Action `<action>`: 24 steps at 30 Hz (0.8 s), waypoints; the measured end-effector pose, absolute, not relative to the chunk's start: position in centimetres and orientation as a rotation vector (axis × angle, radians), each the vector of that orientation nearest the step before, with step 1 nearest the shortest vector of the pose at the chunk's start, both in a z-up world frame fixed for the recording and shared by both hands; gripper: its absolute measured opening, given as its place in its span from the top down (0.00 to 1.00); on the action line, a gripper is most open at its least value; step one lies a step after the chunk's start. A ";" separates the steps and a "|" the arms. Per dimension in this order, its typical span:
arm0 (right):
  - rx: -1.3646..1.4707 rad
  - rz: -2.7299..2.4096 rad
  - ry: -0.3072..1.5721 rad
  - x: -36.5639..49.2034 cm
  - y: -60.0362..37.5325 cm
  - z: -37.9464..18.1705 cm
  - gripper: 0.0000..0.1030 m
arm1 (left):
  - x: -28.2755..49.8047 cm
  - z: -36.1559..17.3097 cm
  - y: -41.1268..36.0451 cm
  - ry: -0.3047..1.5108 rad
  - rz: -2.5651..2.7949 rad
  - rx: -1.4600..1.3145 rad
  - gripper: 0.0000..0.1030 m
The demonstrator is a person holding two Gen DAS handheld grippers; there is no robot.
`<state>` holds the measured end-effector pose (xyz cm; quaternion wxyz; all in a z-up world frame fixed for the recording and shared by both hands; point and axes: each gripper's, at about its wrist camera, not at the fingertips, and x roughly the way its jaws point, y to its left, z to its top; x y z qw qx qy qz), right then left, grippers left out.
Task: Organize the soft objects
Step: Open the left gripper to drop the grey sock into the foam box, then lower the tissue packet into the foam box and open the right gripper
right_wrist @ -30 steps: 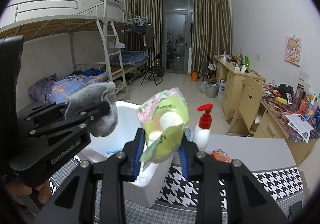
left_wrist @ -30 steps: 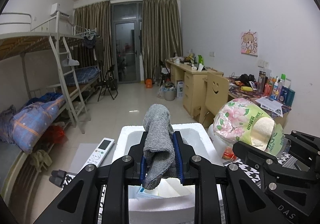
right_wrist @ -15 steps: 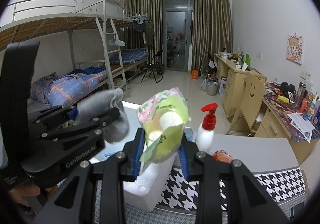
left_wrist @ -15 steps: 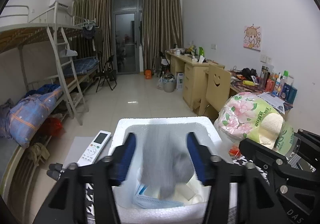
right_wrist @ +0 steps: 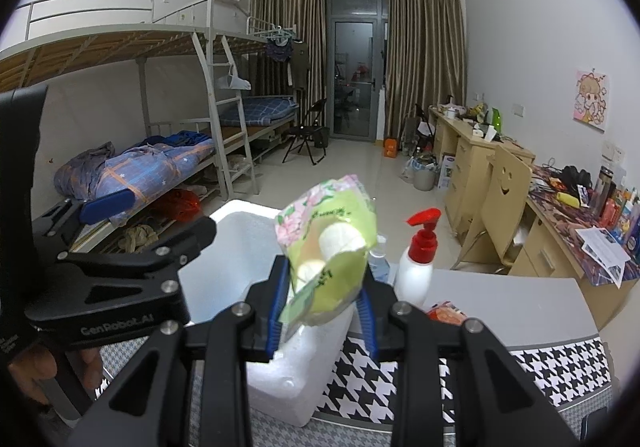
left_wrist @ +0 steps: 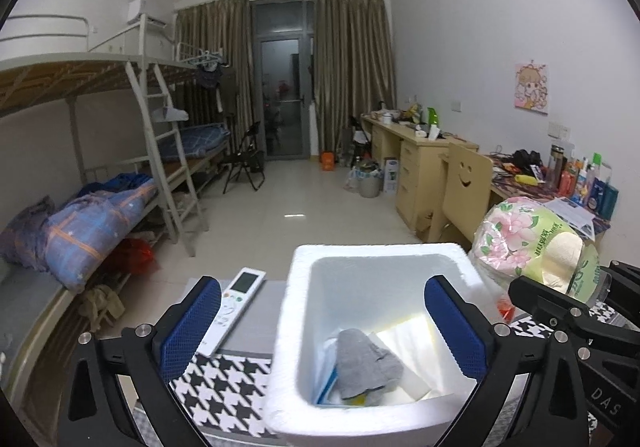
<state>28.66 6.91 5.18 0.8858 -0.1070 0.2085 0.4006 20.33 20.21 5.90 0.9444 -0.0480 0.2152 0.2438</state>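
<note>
A grey sock [left_wrist: 366,365] lies loose inside the white foam box [left_wrist: 376,249], on top of paper and packets. Above the box, my left gripper [left_wrist: 322,287] has its jaws opening wide, with nothing between the blue pads [left_wrist: 192,327]; the right wrist view shows it [right_wrist: 156,217] at the left. My right gripper [right_wrist: 326,287] is shut on a green and pink floral tissue pack [right_wrist: 328,243], held up beside the box's right wall. In the left wrist view that pack [left_wrist: 528,239] shows at the right.
A white remote [left_wrist: 236,303] lies left of the box on the grey table. A red-capped pump bottle [right_wrist: 418,263] and a red snack packet [right_wrist: 446,313] stand right of the box. A houndstooth cloth [right_wrist: 560,367] covers the near table. A hand [right_wrist: 28,371] holds the left gripper.
The left gripper's jaws opened from a grip on the grey sock, which dropped into the foam box. The right gripper stayed still with the tissue pack.
</note>
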 end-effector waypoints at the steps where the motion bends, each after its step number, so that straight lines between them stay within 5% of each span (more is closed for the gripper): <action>1: -0.222 0.836 0.435 28.6 7.1 5.1 0.65 | 20.1 5.9 20.4 0.438 0.500 -0.102 0.01; 24: -0.264 0.875 0.476 28.9 11.3 4.1 0.64 | 16.5 5.7 23.2 0.408 0.567 -0.129 0.01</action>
